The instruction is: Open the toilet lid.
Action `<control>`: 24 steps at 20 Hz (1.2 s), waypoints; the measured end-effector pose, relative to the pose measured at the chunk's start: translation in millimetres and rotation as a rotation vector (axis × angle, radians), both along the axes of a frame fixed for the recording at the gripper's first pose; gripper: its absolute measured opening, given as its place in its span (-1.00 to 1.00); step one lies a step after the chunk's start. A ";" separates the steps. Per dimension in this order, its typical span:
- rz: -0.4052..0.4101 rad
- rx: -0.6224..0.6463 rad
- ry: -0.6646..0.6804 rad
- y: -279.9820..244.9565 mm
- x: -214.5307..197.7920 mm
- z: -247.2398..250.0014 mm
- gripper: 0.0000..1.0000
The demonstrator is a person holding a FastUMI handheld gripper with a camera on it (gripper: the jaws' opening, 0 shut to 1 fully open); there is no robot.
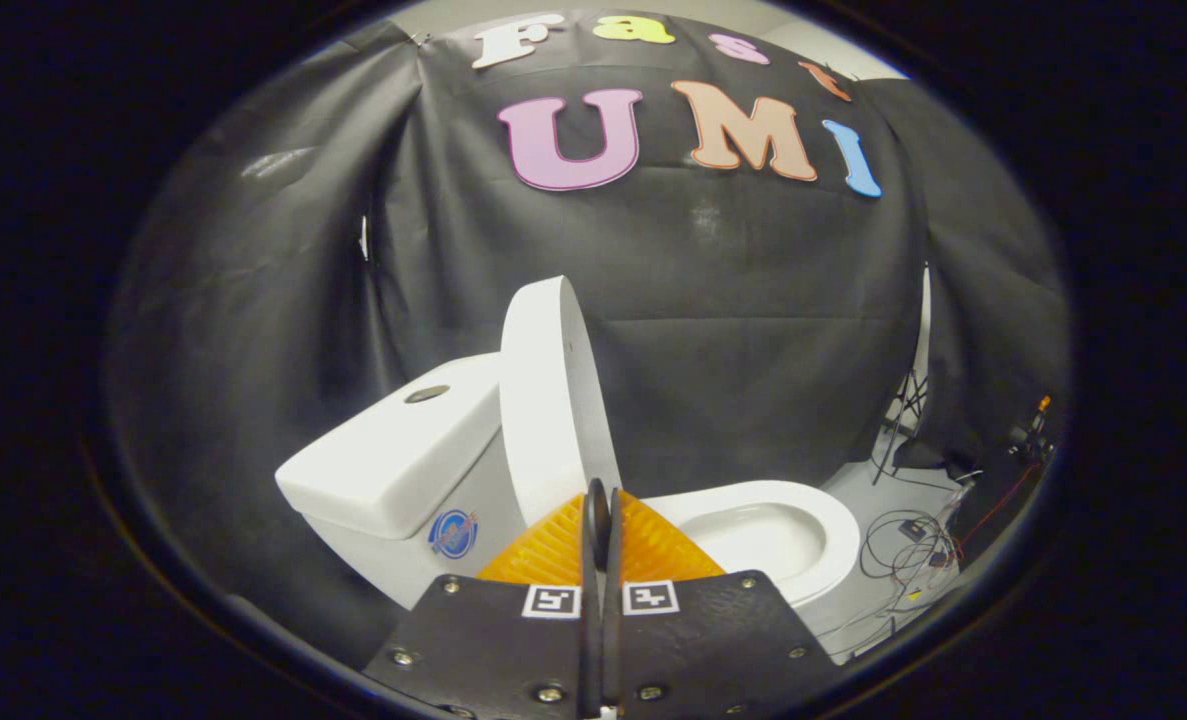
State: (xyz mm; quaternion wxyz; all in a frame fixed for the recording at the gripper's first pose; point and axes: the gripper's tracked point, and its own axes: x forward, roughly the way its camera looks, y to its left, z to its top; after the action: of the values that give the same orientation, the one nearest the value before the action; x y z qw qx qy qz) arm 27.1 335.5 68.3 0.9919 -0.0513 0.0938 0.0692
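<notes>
A white toilet stands just beyond my fingers. Its lid (551, 400) is raised upright and leans back toward the tank (393, 460). The seat and open bowl (763, 535) lie to the right of the lid. My gripper (600, 500) is shut with its two fingers pressed together and nothing between them. Its tips sit in front of the lower edge of the raised lid; whether they touch it I cannot tell.
The tank carries a round flush button (427, 394) on top and a blue sticker (453, 533) on its side. Loose cables (903, 550) lie on the grey floor right of the bowl. A stand's legs (903, 420) rise by the black cloth wall.
</notes>
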 end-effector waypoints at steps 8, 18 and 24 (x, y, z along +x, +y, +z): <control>0.052 -0.013 0.011 19.6 -1.3 -3.9 -0.97; 0.079 -0.018 0.026 32.5 -3.9 -8.5 -0.97; 0.142 0.030 0.095 46.8 -12.0 -21.1 -0.48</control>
State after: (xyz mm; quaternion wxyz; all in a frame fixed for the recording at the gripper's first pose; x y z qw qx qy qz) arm 15.1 382.3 47.1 0.9796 -0.0394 0.1357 0.1431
